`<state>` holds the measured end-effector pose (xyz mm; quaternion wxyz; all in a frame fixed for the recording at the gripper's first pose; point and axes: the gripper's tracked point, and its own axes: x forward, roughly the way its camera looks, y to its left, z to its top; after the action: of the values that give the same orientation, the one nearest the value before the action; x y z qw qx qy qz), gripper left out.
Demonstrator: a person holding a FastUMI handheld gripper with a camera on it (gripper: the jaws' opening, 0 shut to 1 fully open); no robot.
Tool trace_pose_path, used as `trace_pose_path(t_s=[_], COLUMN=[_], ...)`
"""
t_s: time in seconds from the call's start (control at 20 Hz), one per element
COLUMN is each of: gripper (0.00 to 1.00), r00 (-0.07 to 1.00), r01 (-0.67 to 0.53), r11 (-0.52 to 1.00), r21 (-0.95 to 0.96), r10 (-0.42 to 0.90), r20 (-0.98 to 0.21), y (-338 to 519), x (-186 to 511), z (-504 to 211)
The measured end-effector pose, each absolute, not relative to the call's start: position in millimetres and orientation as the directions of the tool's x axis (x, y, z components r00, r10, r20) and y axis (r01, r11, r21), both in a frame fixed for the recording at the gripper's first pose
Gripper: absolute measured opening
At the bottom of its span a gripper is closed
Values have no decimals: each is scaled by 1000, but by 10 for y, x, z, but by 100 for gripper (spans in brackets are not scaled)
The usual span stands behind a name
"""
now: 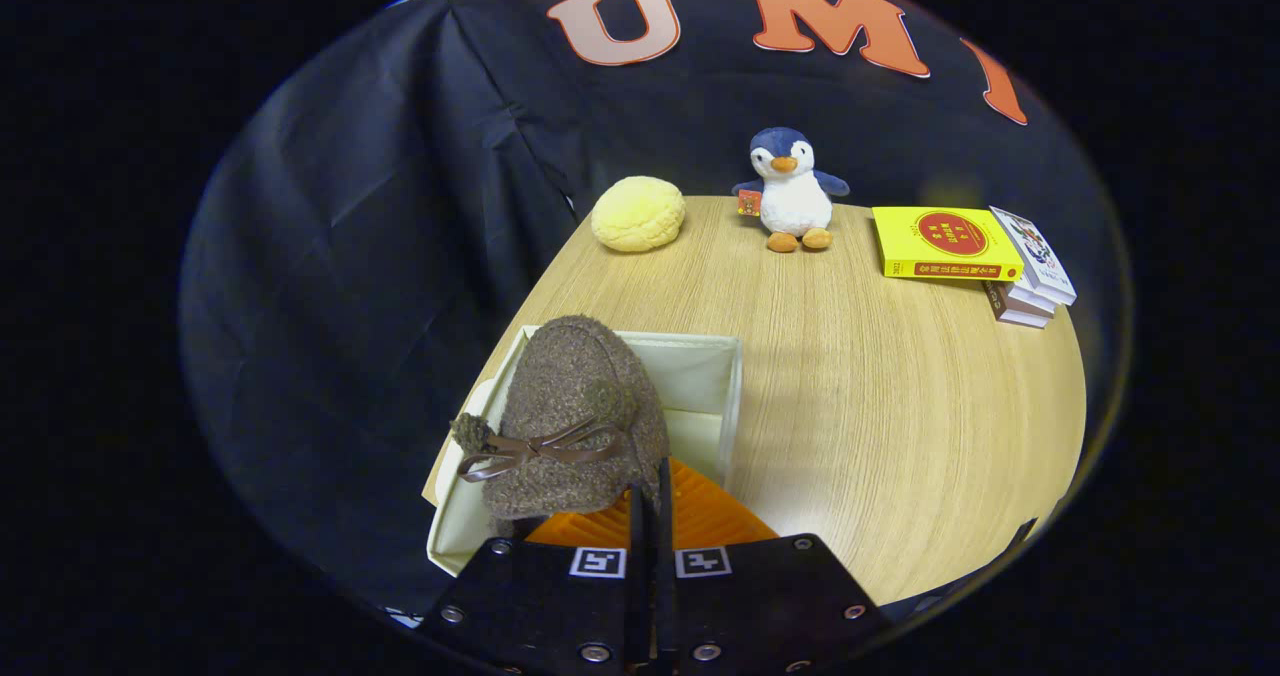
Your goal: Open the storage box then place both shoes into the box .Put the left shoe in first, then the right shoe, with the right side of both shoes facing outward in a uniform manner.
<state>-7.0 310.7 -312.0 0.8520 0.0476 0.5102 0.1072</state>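
A brown fuzzy shoe (575, 421) with a brown bow and pompoms hangs toe-forward over the open cream storage box (715, 386) on the wooden table. My gripper (650, 501) is shut on the shoe's rear rim, its two black fingers (663, 516) almost touching. The shoe's orange ribbed sole (700, 516) shows to the right of the fingers. The box's inner walls show beyond and right of the shoe; most of its inside is hidden by the shoe.
At the table's far edge sit a yellow bun-shaped cushion (638, 213) and a plush penguin (793, 191). A yellow book (943, 243) and a small stack of books (1030, 271) lie at the far right. Bare tabletop (900, 426) spreads right of the box.
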Motion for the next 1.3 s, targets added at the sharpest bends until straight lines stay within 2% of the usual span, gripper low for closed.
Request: trace_pose_path(t_s=[0.4, 0.5, 0.55, 0.65, 0.9, 1.1, 1.3], gripper=[4, 8, 14, 16, 15, 22, 34], r00=[387, 389, 384, 382, 459, 587, 722], r01=[-68, -62, -66, -75, -86, -95, -83], r11=[988, 983, 981, 977, 966, 967, 978], r21=[139, 175, 182, 201, 245, 236, 192], r10=[154, 186, 193, 215, 256, 246, 191], r20=[-909, -902, -903, -899, -851, -771, -665], y=[3038, 3112, 3109, 3111, 2922, 2470, 1847], x=[-297, -307, -324, -355, -230, -42, 102], z=[-3590, -3585, -3555, -3478, -3059, -2575, -2105])
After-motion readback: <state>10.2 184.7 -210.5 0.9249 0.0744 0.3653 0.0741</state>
